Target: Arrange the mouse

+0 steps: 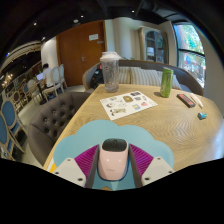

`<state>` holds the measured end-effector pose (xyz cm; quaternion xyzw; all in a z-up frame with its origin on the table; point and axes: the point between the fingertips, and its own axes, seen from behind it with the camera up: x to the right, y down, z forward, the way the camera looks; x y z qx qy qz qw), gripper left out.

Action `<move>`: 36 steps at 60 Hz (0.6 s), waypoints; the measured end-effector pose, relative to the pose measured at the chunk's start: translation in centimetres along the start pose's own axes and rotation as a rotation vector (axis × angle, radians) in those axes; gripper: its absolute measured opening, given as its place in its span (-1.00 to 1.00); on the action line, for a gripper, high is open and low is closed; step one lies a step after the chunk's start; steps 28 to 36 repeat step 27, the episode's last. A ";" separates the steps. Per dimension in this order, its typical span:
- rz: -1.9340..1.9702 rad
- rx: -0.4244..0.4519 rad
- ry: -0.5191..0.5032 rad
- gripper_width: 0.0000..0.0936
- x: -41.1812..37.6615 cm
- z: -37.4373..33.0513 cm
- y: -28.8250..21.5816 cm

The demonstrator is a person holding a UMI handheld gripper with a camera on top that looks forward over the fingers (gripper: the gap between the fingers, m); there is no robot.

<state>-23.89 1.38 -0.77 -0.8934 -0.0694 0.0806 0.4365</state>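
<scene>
A pale pink computer mouse (113,160) with a dark front end sits between my gripper's (113,163) two fingers. Both magenta pads (85,160) press against its sides, so the fingers are shut on it. The mouse is held over a light blue mat (72,142) at the near end of a wooden table (150,120).
On the table beyond lie a printed sheet (128,103), a blender jar (110,70), a green bottle (167,80), a dark flat object (187,100) and a small teal item (203,115). Grey chairs (48,112) stand to the left, a sofa (140,75) behind.
</scene>
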 end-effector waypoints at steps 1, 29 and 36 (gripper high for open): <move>0.000 -0.007 -0.009 0.26 -0.1 -0.2 0.1; -0.073 0.052 -0.126 0.81 7.3 -11.7 3.3; -0.073 0.052 -0.126 0.81 7.3 -11.7 3.3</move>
